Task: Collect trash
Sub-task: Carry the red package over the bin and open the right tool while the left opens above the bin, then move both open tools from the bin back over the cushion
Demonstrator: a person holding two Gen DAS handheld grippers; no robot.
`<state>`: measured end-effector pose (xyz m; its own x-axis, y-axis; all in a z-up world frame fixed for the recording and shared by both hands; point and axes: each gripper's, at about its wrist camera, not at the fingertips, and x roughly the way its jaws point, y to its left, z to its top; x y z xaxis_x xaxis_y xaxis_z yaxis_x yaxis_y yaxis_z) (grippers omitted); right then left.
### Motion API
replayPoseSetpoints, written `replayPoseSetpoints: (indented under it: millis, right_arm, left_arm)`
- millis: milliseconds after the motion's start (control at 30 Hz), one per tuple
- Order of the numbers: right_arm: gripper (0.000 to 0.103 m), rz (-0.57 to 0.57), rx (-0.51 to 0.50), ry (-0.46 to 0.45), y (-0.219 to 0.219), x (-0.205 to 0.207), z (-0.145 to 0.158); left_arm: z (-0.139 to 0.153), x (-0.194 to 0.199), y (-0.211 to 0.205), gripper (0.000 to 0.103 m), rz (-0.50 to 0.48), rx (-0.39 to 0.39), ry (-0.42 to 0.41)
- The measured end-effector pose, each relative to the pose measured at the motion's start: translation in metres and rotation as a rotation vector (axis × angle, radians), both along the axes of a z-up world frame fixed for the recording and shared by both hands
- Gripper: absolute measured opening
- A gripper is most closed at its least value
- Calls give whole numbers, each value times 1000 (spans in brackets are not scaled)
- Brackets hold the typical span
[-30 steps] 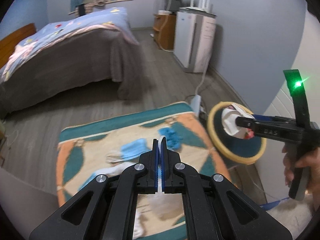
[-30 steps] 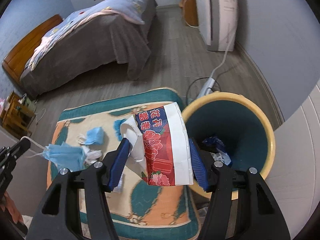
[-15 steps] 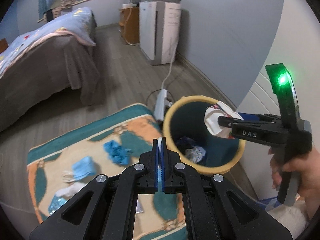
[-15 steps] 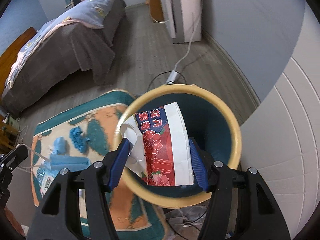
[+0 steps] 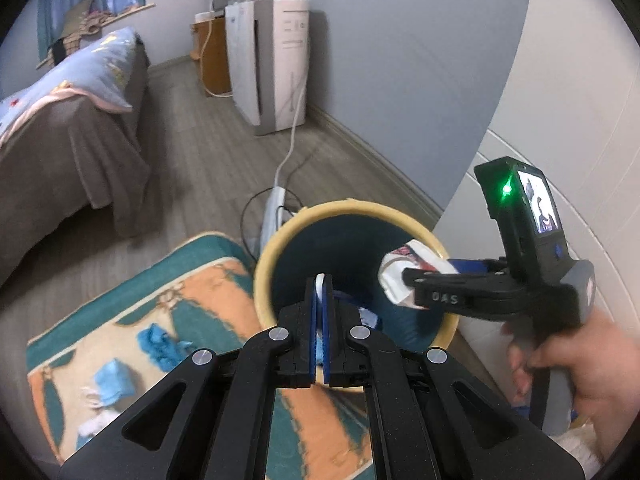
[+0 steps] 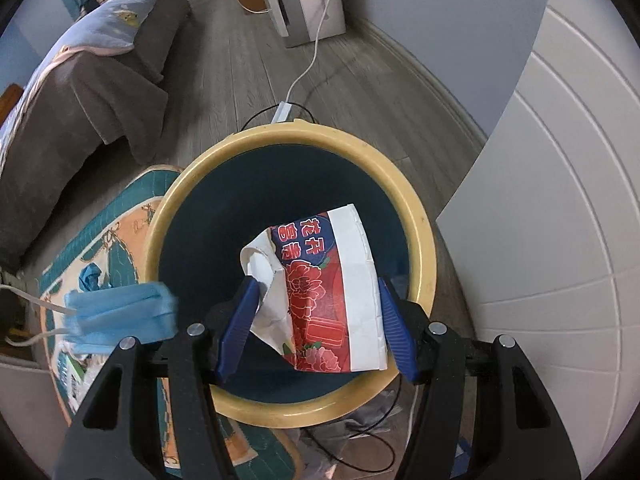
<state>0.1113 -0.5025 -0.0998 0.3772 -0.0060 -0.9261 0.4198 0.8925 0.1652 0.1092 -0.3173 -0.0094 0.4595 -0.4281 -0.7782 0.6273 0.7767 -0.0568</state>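
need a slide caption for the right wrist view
Right gripper holds a crumpled red, blue and white paper packet above the yellow-rimmed dark bin; a blue face mask hangs at left.

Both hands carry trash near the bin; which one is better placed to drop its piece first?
Right. The right gripper holds the red-and-white wrapper over the bin opening; the left gripper's blue mask hangs at the rim.

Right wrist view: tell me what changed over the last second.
The right tool carried the red-and-white paper packet from above the rug to over the yellow-rimmed bin. The left tool followed, bringing the blue face mask to the rim. Both grips unchanged; nothing dropped yet.
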Motion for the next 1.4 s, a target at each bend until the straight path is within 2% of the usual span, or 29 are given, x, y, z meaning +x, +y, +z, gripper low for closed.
replayPoseSetpoints:
  millis: [67, 167, 233, 300, 367, 433, 633, 733, 933, 1267, 1400]
  right_arm:
    - [61, -1, -7, -6, 0, 1, 1]
    - [63, 3, -3, -6, 1, 4, 1]
    - [64, 8, -4, -11, 2, 4, 2]
    - [65, 15, -16, -11, 3, 5, 3]
    - [72, 15, -19, -10, 3, 6, 3]
    - [80, 9, -26, -14, 4, 5, 5]
    - [92, 14, -40, -19, 14, 7, 12]
    - [95, 19, -54, -25, 24, 9, 20]
    - [97, 69, -76, -47, 60, 15, 37]
    - [97, 206, -112, -80, 150, 32, 62]
    - [97, 259, -132, -89, 187, 37, 64]
  left_arm:
    - [-6, 1, -6, 3, 1, 6, 7]
    - [-14, 0, -10, 17, 9, 11, 16]
    - [-17, -1, -9, 35, 14, 23, 5]
    - [-18, -2, -6, 43, 21, 26, -6]
    - [-20, 0, 0, 48, 38, 22, -3]
    - [-20, 0, 6, 58, 57, 20, 1]
    - [-19, -2, 35, 83, 109, 14, -16]
    - [-18, -2, 57, 89, 144, 6, -7]
    - [-9, 5, 110, 90, 231, 19, -6]
    - [28, 4, 220, 93, 375, 78, -76]
    - [31, -2, 261, 94, 423, 94, -80]
